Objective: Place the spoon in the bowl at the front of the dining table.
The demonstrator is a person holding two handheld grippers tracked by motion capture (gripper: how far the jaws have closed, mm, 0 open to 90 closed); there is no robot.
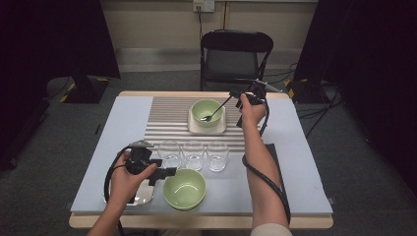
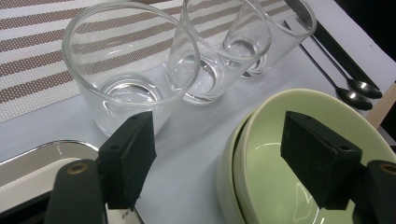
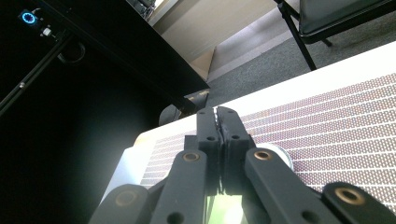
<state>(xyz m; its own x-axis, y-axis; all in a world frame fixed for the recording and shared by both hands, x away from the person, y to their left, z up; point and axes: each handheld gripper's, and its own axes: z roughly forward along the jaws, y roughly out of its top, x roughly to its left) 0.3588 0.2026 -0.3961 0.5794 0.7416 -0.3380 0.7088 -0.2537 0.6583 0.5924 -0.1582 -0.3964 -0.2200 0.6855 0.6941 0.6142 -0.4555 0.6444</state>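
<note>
At the far middle of the table a pale green bowl [image 1: 207,109] stands on a white square plate [image 1: 194,129]. My right gripper [image 1: 235,94] hovers to its right, shut on the handle of a spoon [image 1: 217,110] whose head dips into that bowl. In the right gripper view the jaws [image 3: 217,114] are pressed together. My left gripper [image 1: 164,173] is open near the front edge, beside two stacked green bowls [image 1: 185,189]. In the left gripper view its jaws [image 2: 219,161] stand wide apart, and the rim of the stacked bowls [image 2: 299,154] lies between them, untouched.
Three empty glasses [image 1: 193,155] stand in a row just beyond the stacked bowls, on the edge of a striped mat [image 1: 172,115]. A metal tray [image 1: 142,197] lies under my left hand. Two spoons [image 2: 357,92] rest at the right. A black chair [image 1: 235,54] stands behind the table.
</note>
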